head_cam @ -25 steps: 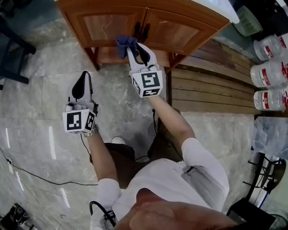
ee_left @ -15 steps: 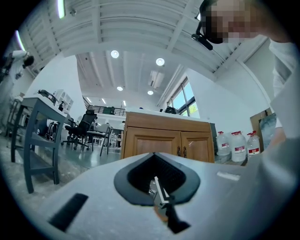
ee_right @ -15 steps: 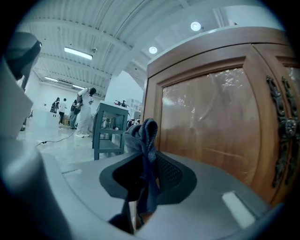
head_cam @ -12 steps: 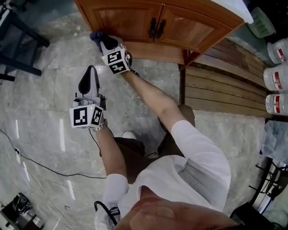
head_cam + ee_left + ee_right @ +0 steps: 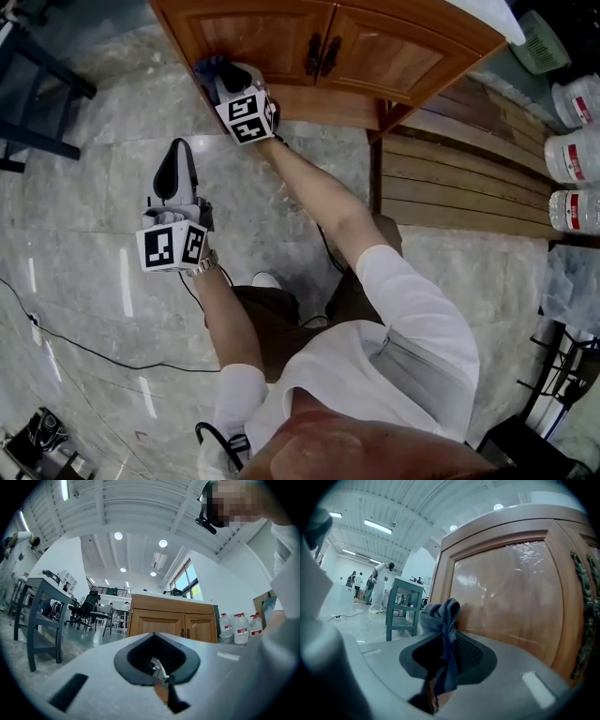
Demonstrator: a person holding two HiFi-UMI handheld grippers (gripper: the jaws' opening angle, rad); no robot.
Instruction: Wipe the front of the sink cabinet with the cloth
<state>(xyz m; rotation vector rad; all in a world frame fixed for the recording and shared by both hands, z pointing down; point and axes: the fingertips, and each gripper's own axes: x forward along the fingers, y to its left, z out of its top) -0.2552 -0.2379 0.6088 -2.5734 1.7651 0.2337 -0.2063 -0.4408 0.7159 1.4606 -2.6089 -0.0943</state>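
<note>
The wooden sink cabinet [image 5: 281, 37] stands at the top of the head view, with two doors and dark handles [image 5: 322, 54]. My right gripper [image 5: 225, 80] is shut on a dark blue cloth [image 5: 208, 67], which presses against the lower left corner of the left door [image 5: 506, 592]. In the right gripper view the cloth [image 5: 443, 620] bunches up between the jaws and touches the wood. My left gripper [image 5: 174, 173] hovers above the floor well short of the cabinet, shut and holding nothing. The left gripper view shows the whole cabinet [image 5: 173, 620] farther off.
Marble floor tiles [image 5: 84, 187] lie all around. Wooden planks [image 5: 459, 187] run to the right of the cabinet, with large water bottles [image 5: 574, 150] beyond them. A dark table leg [image 5: 47, 84] stands at the left. A black cable [image 5: 84, 352] crosses the floor.
My right gripper has carried the cloth from the middle of the cabinet, by the handles, leftwards to the left door's lower corner. The left gripper has barely moved.
</note>
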